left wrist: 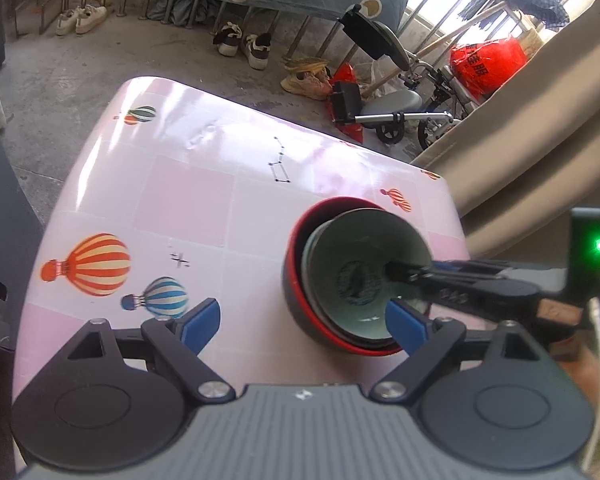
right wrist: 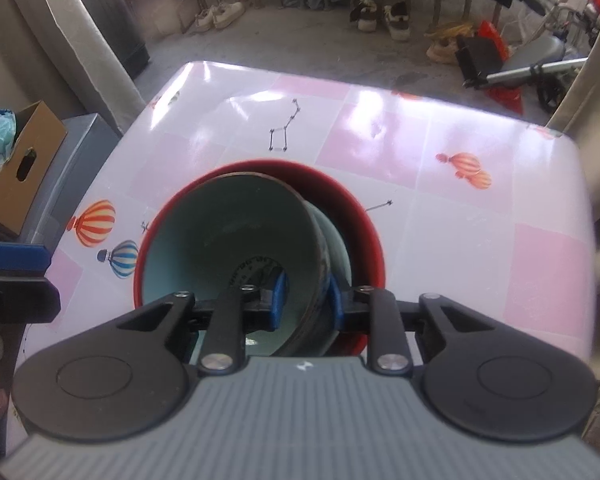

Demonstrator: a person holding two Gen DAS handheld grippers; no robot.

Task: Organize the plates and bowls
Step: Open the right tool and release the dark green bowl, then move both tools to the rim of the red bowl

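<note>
A red bowl (left wrist: 296,304) (right wrist: 356,208) with a dark outside stands near the right end of the pink balloon-print table (left wrist: 180,200) (right wrist: 460,240). Pale green bowls are nested in it, and the top one (left wrist: 360,240) (right wrist: 220,232) leans to one side. My right gripper (right wrist: 306,298) (left wrist: 396,270) reaches down into this stack. Its blue pads straddle the top bowl's wall, one inside and one outside, with a small gap showing, so it is open. My left gripper (left wrist: 303,326) hangs wide open and holds nothing. One of its pads (left wrist: 404,328) is by the red bowl's near rim.
The table's far edge drops to a concrete floor with shoes (left wrist: 244,44) and a folded wheeled frame (left wrist: 400,108). A beige curtain (left wrist: 520,140) hangs right of the table. A grey cabinet (right wrist: 72,152) with a cardboard box (right wrist: 24,160) stands on the left.
</note>
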